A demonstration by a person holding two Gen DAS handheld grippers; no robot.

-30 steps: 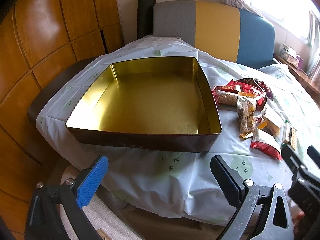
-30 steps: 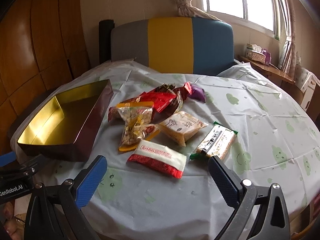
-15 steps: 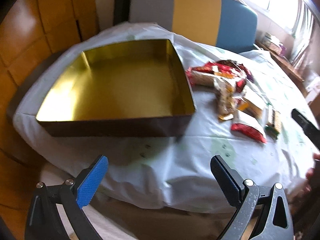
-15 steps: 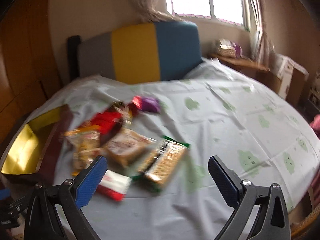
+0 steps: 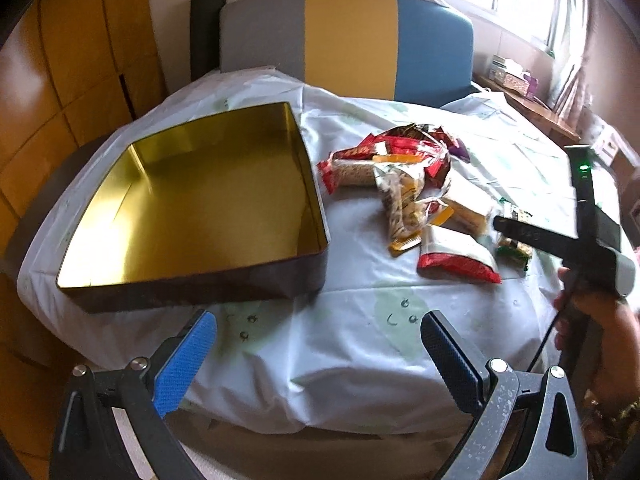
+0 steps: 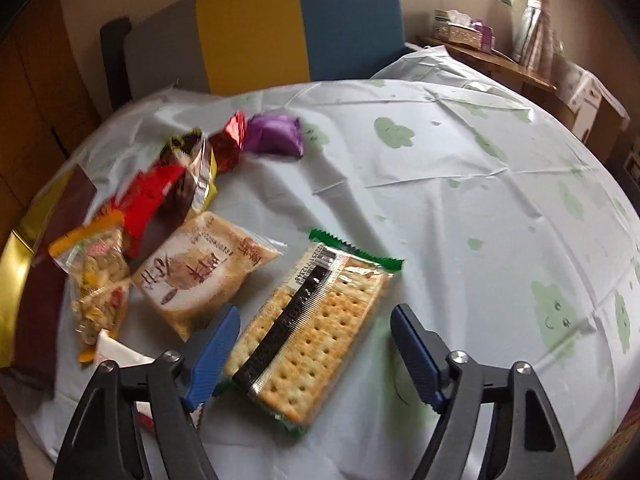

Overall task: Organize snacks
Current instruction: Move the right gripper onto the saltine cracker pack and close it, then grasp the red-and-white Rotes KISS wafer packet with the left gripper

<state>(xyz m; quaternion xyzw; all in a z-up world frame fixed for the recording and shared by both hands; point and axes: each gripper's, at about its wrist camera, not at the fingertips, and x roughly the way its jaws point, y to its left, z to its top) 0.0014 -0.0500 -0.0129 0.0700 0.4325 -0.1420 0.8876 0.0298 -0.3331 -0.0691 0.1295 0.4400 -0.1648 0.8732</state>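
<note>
Two views guide us. From the left wrist, our left gripper (image 5: 318,354) hangs short of the table edge, jaws wide and empty, facing the gold-lined tin (image 5: 192,208), which holds nothing yet; the snack pile (image 5: 412,192) lies just right of it.

From the right wrist, our right gripper (image 6: 314,354) hovers low over the cracker pack (image 6: 312,328), jaws wide and holding nothing, fingers straddling its near end. We judge the grasp is next: we should center the pack, pinch across its narrow width, and squeeze gently, since crackers crush easily.
</note>
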